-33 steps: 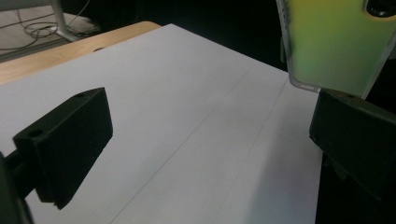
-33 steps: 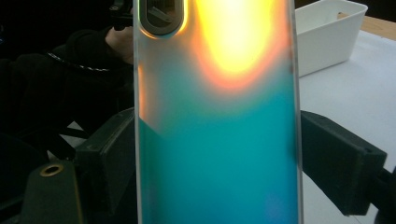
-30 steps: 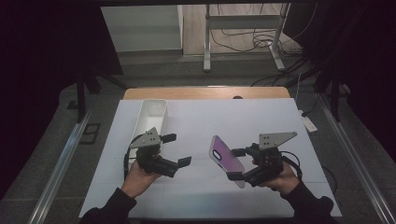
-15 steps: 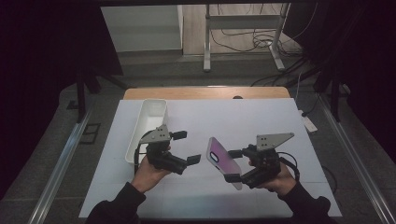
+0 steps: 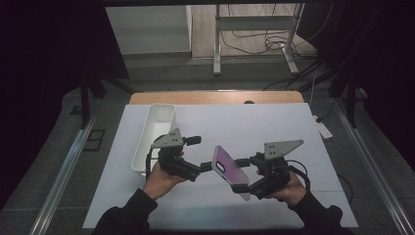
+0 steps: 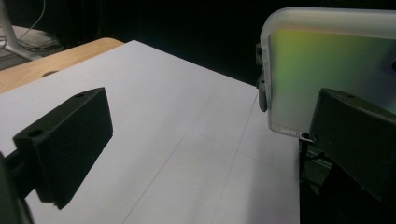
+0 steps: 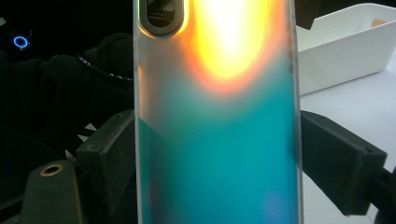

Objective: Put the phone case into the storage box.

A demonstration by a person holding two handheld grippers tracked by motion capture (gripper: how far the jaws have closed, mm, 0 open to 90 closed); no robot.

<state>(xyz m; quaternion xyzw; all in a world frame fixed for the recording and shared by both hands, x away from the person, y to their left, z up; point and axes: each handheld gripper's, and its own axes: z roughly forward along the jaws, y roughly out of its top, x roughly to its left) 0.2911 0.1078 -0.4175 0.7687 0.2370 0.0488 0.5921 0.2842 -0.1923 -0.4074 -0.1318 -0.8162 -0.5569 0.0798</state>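
The right hand-held gripper (image 5: 241, 175) pinches a phone (image 5: 231, 170) by its long edges, holding it tilted above the white surface (image 5: 274, 127), right of the white bin (image 5: 154, 134). The left hand-held gripper (image 5: 201, 154) is spread wide, one jaw just beside the phone's upper end, the other toward the bin.

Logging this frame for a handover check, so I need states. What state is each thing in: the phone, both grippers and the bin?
Phone: held off the table, tilted, iridescent back showing.
Right gripper: shut on the phone's long edges.
Left gripper: open, one jaw at the phone's end.
White bin: upright on the table; contents mostly unclear.
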